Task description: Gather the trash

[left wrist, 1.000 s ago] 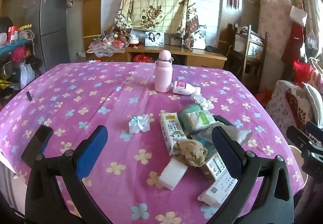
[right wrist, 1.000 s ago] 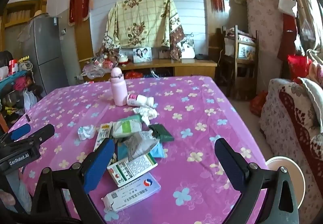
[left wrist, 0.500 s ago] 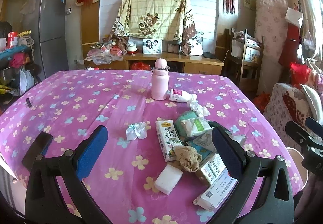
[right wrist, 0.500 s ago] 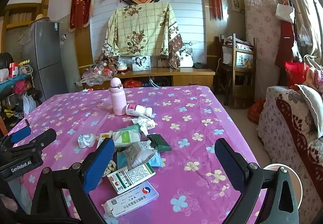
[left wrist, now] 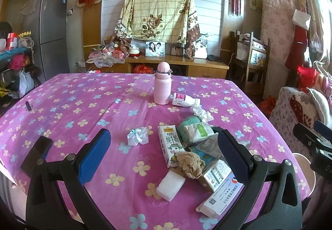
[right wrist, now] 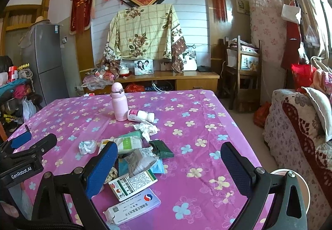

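Left gripper: jaws spread wide, holding nothing, raised over the near edge of the table; blue pads face each other across the litter.
Right gripper: jaws wide apart, nothing between them, held over the near right part of the table; the left gripper shows at the left edge of its view.
Table: covered with a purple cloth printed with small flowers.
Trash pile: gathered near the right side of the table, pieces overlapping one another.
Milk carton: lying flat at the left of the pile, long side running near to far.
Brown crumpled wad: resting on the near end of the milk carton.
White block: lying alone just near the wad.
Medicine boxes: 2 flat boxes at the near end of the pile, one closer to the table edge.
Crumpled wrapper: by itself, left of the milk carton.
White tissue: crumpled at the far end of the pile.
Dark green packet: on the right of the pile.
Pill bottle: white, on its side, touching or just beside the flask.
Pink flask: upright, far of the pile, mid-table.
Phone: dark, flat, near left edge of the table.
White bin rim: low to the right of the table, partly hidden.
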Demonstrator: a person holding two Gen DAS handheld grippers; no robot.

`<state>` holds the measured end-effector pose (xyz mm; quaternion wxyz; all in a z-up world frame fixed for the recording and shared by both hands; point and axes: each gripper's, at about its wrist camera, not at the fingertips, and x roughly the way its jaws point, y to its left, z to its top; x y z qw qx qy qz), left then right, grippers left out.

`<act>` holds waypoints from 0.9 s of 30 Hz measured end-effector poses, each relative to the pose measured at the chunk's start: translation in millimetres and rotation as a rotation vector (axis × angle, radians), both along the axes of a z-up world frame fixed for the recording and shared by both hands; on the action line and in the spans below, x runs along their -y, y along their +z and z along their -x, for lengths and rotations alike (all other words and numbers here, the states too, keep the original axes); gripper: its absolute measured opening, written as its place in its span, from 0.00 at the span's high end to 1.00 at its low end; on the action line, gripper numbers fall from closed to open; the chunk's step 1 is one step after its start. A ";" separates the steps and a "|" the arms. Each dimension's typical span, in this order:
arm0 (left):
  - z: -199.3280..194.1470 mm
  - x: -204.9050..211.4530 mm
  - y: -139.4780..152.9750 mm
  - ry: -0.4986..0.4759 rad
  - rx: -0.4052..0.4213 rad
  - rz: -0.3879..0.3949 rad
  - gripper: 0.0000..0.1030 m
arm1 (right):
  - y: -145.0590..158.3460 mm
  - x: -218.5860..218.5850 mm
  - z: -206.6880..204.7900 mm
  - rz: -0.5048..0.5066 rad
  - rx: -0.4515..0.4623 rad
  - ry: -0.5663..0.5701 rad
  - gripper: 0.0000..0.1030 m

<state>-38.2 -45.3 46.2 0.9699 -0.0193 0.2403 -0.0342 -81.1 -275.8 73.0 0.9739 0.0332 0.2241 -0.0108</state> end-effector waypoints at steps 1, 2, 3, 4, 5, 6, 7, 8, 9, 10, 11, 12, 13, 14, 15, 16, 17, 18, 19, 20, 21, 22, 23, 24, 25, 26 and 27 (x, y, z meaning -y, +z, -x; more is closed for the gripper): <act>0.0 -0.2 0.1 0.000 -0.001 0.001 0.01 | 0.2 0.1 -0.1 0.000 -0.001 0.000 0.04; 0.2 -0.9 0.0 0.000 0.000 0.001 0.01 | 0.2 0.2 -0.1 0.000 -0.001 0.001 0.04; 0.2 -0.2 0.1 0.000 0.001 0.000 0.01 | 0.4 0.3 0.1 0.000 0.000 0.000 0.04; 0.2 -0.2 0.1 0.000 0.001 0.000 0.01 | 0.5 0.2 -0.2 0.000 0.000 0.000 0.04; 0.0 -1.4 0.2 0.000 0.001 0.001 0.01 | 0.7 0.3 -0.2 0.000 0.000 0.000 0.04; -0.1 -2.0 0.3 -0.001 -0.001 0.002 0.01 | 1.2 1.2 -0.1 0.000 0.000 -0.002 0.04; -0.3 -0.5 0.4 -0.001 0.000 0.002 0.01 | 1.7 2.4 -0.3 -0.001 0.000 -0.003 0.04; -0.1 -1.3 0.4 -0.001 0.000 0.001 0.01 | 1.8 3.0 -0.2 -0.001 0.000 -0.003 0.04; -0.1 -1.9 0.4 0.000 0.000 0.001 0.01 | 1.8 3.2 0.0 -0.001 -0.001 -0.004 0.04; -0.2 -2.0 0.6 0.000 0.000 0.001 0.01 | 1.5 2.2 -0.1 0.000 0.000 -0.004 0.04; -0.3 -1.4 0.7 0.000 0.001 0.000 0.01 | 1.5 2.2 -0.1 0.000 0.000 -0.003 0.04; -0.5 -0.7 0.8 -0.001 0.001 -0.001 0.01 | 1.7 3.4 0.2 -0.001 -0.001 -0.004 0.04; -0.4 -2.7 1.0 0.000 0.000 0.000 0.01 | 1.8 4.7 0.5 -0.001 -0.001 -0.005 0.04; -0.6 -2.3 1.1 0.000 0.001 0.000 0.01 | 1.8 4.8 0.5 -0.001 -0.001 -0.006 0.04; -0.8 -2.0 1.2 -0.001 0.000 0.000 0.01 | 1.7 5.9 0.7 -0.001 -0.002 -0.007 0.04; -0.9 -2.3 1.2 -0.002 -0.001 0.002 0.01 | 1.6 6.1 0.6 -0.001 -0.002 -0.007 0.04; -0.6 -2.8 1.1 0.000 -0.001 0.003 0.01 | 1.8 7.0 1.0 -0.001 -0.001 -0.007 0.04; -0.3 -3.1 0.9 0.000 -0.001 0.004 0.01 | 1.9 7.2 0.8 -0.001 -0.002 -0.007 0.04; -0.6 -2.2 1.0 0.000 -0.002 0.005 0.01 | 1.7 6.6 0.5 0.000 -0.003 -0.007 0.04; -0.1 -2.7 0.6 0.000 -0.001 0.005 0.01 | 1.6 6.3 0.6 0.000 -0.003 -0.006 0.04; -0.1 -2.0 0.6 0.001 0.000 0.005 0.01 | 1.6 6.7 0.7 0.001 -0.003 -0.006 0.04; -0.2 -1.6 0.5 0.001 0.000 0.004 0.01 | 1.6 6.6 0.6 0.002 -0.003 -0.009 0.04; 0.1 -2.2 0.3 0.000 0.000 0.003 0.01 | 1.7 6.6 0.5 0.002 -0.003 -0.009 0.04; 0.3 -2.9 0.0 -0.001 0.000 0.003 0.01 | 1.7 6.7 0.5 0.001 -0.003 -0.009 0.04; 0.4 -2.9 -0.1 0.001 0.001 0.003 0.01 | 1.8 8.0 0.3 0.001 -0.004 -0.010 0.04; 0.3 -2.5 0.0 0.001 0.001 0.003 0.01 | 1.7 7.9 0.3 0.001 -0.004 -0.010 0.04; 0.4 -3.1 -0.2 0.000 0.001 0.005 0.01 | 1.8 8.2 0.5 0.002 -0.005 -0.010 0.04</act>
